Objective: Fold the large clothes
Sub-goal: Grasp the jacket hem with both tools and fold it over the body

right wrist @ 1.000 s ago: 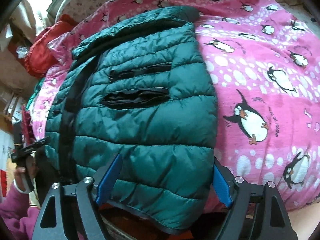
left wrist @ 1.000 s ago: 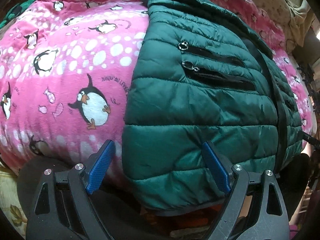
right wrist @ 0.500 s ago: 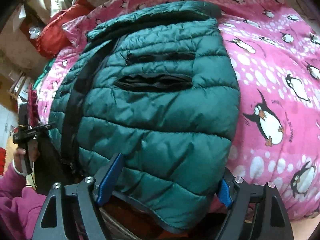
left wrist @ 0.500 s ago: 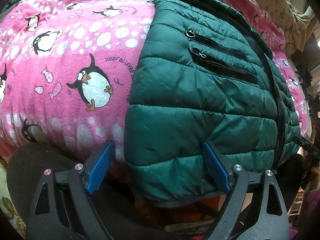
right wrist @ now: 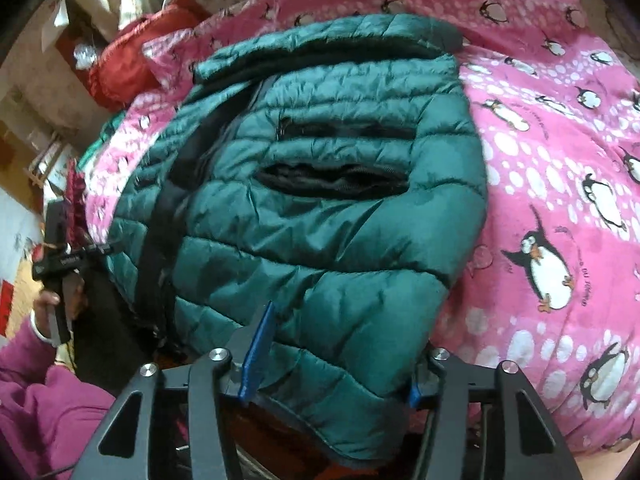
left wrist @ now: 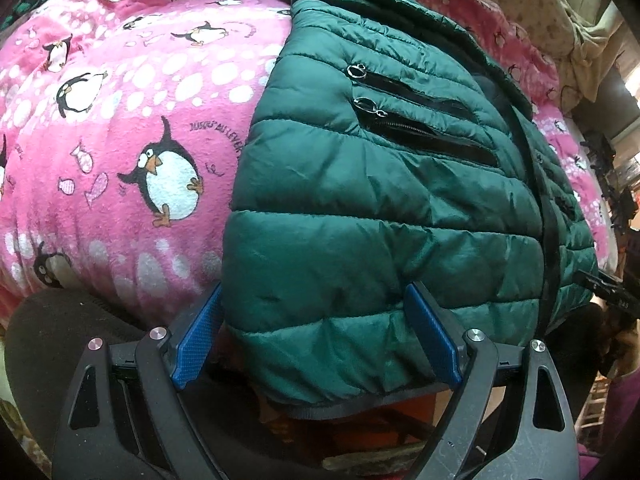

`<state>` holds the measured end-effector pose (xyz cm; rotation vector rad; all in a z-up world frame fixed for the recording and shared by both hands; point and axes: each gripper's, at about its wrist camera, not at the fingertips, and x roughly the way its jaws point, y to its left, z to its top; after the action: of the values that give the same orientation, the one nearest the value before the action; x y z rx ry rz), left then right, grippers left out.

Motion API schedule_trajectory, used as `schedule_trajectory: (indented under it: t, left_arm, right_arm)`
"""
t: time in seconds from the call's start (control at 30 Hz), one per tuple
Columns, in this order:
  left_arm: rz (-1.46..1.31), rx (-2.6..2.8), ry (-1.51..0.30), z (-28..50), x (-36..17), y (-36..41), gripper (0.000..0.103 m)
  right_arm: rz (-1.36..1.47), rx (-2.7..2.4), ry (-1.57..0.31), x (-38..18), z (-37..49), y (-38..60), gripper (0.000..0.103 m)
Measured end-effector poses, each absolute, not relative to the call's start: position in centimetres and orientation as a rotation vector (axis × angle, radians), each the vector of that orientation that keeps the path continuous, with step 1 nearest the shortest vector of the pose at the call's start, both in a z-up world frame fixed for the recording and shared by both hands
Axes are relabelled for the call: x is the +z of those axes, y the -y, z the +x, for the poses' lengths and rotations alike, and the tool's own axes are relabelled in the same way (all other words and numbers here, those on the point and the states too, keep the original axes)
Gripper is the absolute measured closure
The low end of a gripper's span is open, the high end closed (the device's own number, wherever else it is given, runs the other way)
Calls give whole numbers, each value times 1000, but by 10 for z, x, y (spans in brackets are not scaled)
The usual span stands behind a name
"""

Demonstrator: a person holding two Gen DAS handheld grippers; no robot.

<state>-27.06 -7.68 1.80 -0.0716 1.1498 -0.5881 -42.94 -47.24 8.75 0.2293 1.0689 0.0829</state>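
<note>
A dark green quilted jacket point(left wrist: 380, 184) point(right wrist: 320, 216) lies front up on a pink penguin blanket point(left wrist: 120, 128) point(right wrist: 560, 168), collar at the far end and two black zip pockets on each side. My left gripper point(left wrist: 316, 320) is open, its blue pads on either side of the jacket's near left hem corner. My right gripper point(right wrist: 336, 364) is closing on the near right hem corner. The puffy fabric fills the gap, the left pad point(right wrist: 260, 344) digs into it, and the right pad is mostly hidden under the cloth.
The bed's near edge runs just under both grippers, with dark and orange things below it. A red cushion point(right wrist: 128, 60) lies at the far left of the bed. A hand in a purple sleeve point(right wrist: 48, 392) holds the left gripper's handle beside the jacket.
The right gripper's jaws have narrowed onto the jacket's hem corner, and its view has rolled slightly. The left gripper stays open at the other corner.
</note>
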Motion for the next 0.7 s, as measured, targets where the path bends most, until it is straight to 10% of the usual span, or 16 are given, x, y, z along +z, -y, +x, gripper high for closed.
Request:
schedule_trajectory:
  t: [0.17,0.3,0.43,0.7]
  left_arm:
    - [-46,-601,-1147,-273,20,78,20]
    - [-24,-607,-1113,-279,31,81,65]
    - [-10,-622,-1057,-283,51,84,86]
    - [-119,-656,-928,-270,99,75,88]
  right_arm:
    - [177,78,-1051,87,-428,463,45]
    - [187,68,-1002,98,-436,470,70]
    - [178,82,-908,123,-443,471,80]
    - [213,122,-757,176,-430,470,80]
